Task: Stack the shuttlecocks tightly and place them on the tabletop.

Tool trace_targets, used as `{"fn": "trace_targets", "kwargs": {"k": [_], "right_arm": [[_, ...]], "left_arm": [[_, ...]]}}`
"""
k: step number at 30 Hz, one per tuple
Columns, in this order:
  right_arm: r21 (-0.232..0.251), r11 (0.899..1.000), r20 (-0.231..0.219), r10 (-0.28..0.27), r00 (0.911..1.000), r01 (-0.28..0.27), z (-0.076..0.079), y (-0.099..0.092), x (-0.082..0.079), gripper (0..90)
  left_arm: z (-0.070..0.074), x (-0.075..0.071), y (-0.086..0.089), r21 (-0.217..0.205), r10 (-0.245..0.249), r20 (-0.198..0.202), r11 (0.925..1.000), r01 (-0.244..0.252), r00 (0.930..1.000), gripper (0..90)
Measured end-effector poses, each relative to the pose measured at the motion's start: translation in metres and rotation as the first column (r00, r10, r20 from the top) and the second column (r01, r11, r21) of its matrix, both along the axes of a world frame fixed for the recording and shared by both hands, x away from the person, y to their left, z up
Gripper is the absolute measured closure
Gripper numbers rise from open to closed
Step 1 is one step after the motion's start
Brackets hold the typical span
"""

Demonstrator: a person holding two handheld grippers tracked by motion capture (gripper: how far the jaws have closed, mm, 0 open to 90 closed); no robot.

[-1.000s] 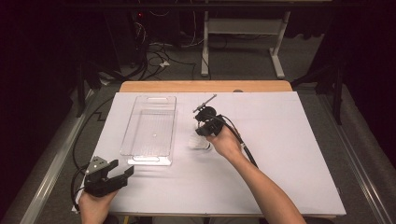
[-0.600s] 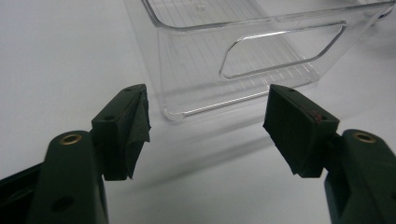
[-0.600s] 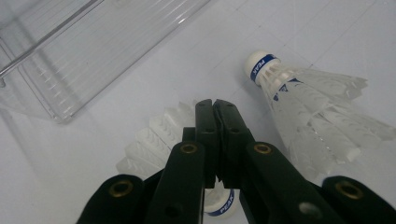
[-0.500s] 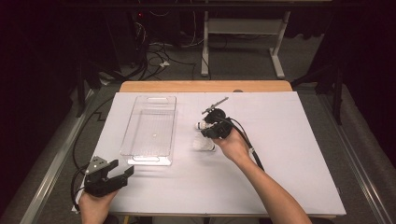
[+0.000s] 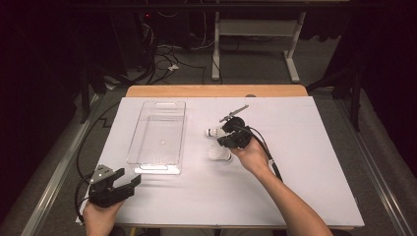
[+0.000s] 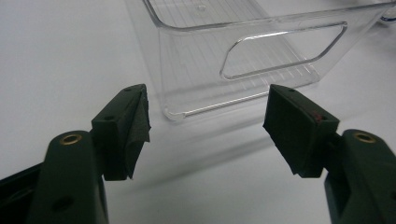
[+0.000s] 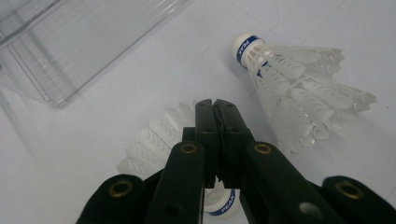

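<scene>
Right gripper (image 7: 217, 109): jaws clenched pad to pad with nothing visibly between them; it hangs low over two shuttlecocks on the white surface (image 5: 305, 162). In the right gripper view the near shuttlecock (image 7: 156, 140) lies directly under the jaws – feather skirt spreading to the left of the tips, its white cork with a blue band showing beneath the gripper body, so its long axis runs roughly along the jaws, cork toward the hand; the far shuttlecock (image 7: 289, 88) lies apart to the right, cork pointing away and left. In the high view the clear tray (image 5: 158, 137) stands well to the left of both. Left gripper (image 6: 205, 128): jaws released and wide, facing the tray's near end wall and its handle slot, holding nothing. Judgement: the right hand is much the nearer to either shuttlecock; its jaws must first part, then straddle the near one across its skirt or cork.
</scene>
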State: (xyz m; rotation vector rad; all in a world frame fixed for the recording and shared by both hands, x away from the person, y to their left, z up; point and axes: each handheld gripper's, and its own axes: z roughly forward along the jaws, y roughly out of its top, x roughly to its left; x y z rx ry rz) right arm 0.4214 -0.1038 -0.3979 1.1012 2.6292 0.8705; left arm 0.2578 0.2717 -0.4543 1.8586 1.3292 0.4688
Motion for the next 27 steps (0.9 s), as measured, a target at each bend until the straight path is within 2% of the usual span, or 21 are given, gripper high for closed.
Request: {"fn": "trace_targets", "kwargs": {"k": [13, 20, 27], "right_arm": [[0.014, 1.000, -0.002, -0.002, 1.0000, 0.002, -0.002, -0.009, -0.003, 87.9], [0.023, 1.000, -0.011, -0.012, 0.9999, 0.012, -0.001, -0.015, -0.005, 83.9], [0.013, 1.000, -0.009, -0.014, 0.9999, 0.014, 0.002, -0.023, -0.006, 82.1]], "left_arm": [[0.000, 0.000, 0.000, -0.003, 0.001, 0.001, 1.0000, -0.001, 1.0000, 32.2], [0.000, 0.001, 0.000, -0.008, 0.002, 0.001, 1.0000, -0.002, 1.0000, 32.1], [-0.001, 0.001, 0.001, -0.016, 0.001, -0.003, 0.9999, -0.001, 1.0000, 32.1]]}}
